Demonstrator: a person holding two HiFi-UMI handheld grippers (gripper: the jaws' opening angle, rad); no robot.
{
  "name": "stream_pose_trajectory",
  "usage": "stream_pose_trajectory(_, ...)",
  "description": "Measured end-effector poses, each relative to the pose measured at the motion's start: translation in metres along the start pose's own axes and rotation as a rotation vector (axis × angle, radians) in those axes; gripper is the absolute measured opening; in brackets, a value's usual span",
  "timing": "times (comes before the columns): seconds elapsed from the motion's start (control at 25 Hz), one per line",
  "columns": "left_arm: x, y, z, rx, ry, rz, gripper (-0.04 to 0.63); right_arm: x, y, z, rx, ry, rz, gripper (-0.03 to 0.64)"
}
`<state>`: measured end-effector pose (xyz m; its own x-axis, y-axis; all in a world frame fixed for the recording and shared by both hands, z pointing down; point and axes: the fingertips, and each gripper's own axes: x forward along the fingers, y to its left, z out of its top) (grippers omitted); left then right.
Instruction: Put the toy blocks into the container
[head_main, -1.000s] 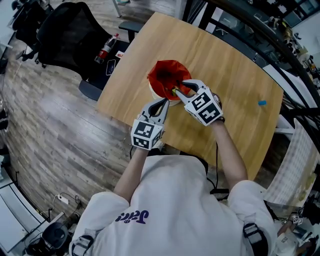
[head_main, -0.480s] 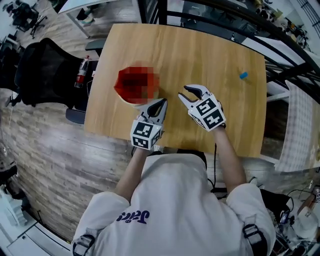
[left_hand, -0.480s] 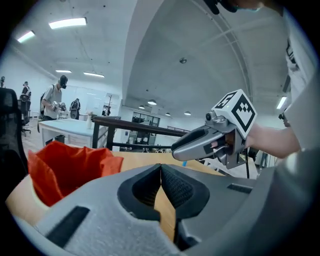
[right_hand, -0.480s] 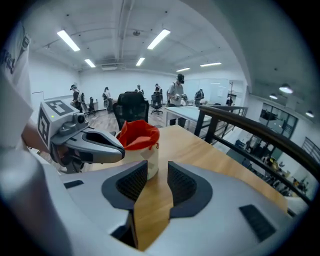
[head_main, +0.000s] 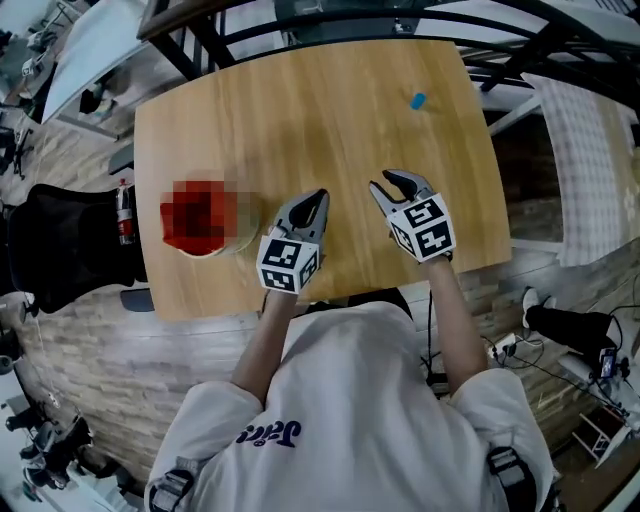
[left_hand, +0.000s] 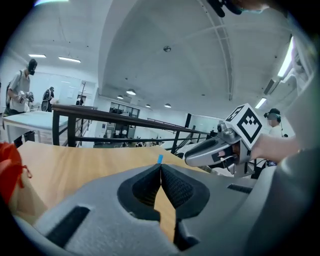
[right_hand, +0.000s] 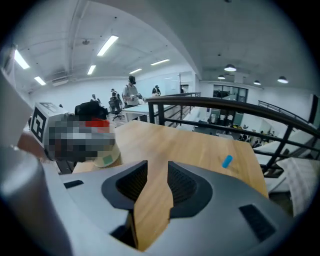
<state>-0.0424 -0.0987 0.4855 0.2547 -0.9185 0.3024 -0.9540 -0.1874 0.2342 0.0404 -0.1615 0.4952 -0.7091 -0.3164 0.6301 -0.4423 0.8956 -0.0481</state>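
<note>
- Left gripper (head_main: 314, 198): fingers clenched together, empty, above the worktop (head_main: 330, 110).
- Right gripper (head_main: 392, 184): fingers released, nothing between them.
- Blue block (head_main: 418, 100): on the worktop, 1 o'clock from the right gripper, well apart.
- Container (head_main: 243, 228): 9 o'clock from the left gripper.

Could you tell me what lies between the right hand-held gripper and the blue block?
Nothing; the head view shows bare table from the right hand-held gripper to the block.
</note>
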Motion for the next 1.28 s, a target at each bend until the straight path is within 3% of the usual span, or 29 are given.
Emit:
stream_pose_trajectory(0.24,0.075,-0.024,0.004,0.028,0.043,-0.075,0.014,-0.013,-0.088,-0.033,0.118,0.014,-0.105,0.133)
stream_pose_trajectory(0.6,0.173,-0.024,0.008,0.059,0.093,-0.103,0.014,0.024,-0.2,-0.045,0.147,0.035,-0.153,0.133)
stream_pose_trajectory(0.92,0.239,-0.011,-0.022,0.04,0.156,-0.089,0.014,0.108,-0.268,-0.064,0.21,0.025,-0.222,0.187)
stream_pose_trajectory(1.28,0.265,-0.001,-0.043,0.015,0.194,-0.081,0.014,0.166,-0.306,-0.069,0.268,0.009,-0.272,0.212)
